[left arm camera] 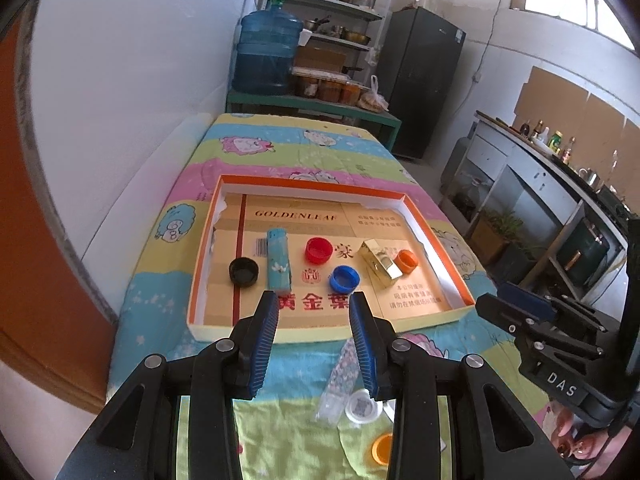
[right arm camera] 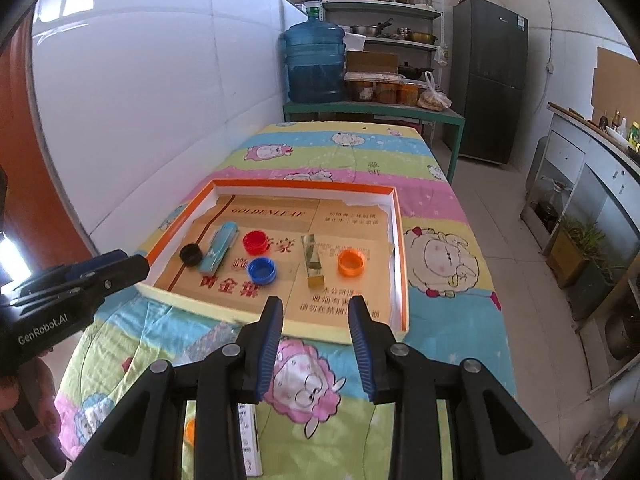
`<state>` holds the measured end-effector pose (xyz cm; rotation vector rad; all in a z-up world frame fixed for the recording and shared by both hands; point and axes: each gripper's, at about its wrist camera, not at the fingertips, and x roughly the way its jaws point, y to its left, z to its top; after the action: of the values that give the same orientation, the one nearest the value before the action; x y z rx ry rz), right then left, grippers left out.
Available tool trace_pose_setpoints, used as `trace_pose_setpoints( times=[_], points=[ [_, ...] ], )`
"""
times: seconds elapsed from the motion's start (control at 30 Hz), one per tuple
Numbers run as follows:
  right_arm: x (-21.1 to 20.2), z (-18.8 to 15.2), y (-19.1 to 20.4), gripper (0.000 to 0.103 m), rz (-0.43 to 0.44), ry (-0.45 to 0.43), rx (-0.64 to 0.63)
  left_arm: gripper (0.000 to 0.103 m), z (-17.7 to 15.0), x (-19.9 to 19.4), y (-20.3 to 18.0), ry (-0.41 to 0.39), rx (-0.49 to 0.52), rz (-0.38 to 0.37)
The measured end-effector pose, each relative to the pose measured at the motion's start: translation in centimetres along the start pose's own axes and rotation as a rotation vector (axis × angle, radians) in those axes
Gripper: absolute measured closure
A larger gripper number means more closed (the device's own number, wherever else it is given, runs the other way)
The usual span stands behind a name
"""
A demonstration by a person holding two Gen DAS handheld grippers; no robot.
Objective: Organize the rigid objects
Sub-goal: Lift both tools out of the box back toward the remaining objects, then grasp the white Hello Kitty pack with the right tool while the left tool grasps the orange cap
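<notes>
Both the left tongs (left arm camera: 314, 300) and right tongs (right arm camera: 316, 304) hang spread and empty before the orange-rimmed box lid (left arm camera: 320, 184) collecting caps and lighters, while a white cap (left arm camera: 362, 406) and patterned lighter (left arm camera: 340, 380) await on the bedspread (left arm camera: 288, 432) below.

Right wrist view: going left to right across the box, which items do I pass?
Black cap → teal lighter → red cap → blue cap → gold lighter → orange cap.
</notes>
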<state>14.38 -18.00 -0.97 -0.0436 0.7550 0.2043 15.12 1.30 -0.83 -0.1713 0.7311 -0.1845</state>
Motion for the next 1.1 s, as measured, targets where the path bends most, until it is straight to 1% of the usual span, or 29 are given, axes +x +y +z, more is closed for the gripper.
trace_pose_setpoints(
  times=[0.43,0.7,0.83,1.1],
  points=[
    [-1.5,-3.9,2.0,0.069,0.024,0.037,-0.039,0.065,-2.9,-2.4,0.4,-0.002,-0.013,-0.012],
    [-0.9,-7.5,3.3,0.069,0.055,0.114,-0.062,0.065,-5.3,-3.0,0.2,0.014,-0.018,-0.026],
    [-0.7,-8.8,3.7,0.069,0.063,0.136,-0.076,0.065,-6.1,-3.0,-0.1,0.022,-0.016,-0.032],
    [-0.5,-10.2,4.1,0.069,0.082,0.159,-0.094,0.065,-8.1,-3.2,-0.5,0.027,-0.015,-0.045]
  ],
)
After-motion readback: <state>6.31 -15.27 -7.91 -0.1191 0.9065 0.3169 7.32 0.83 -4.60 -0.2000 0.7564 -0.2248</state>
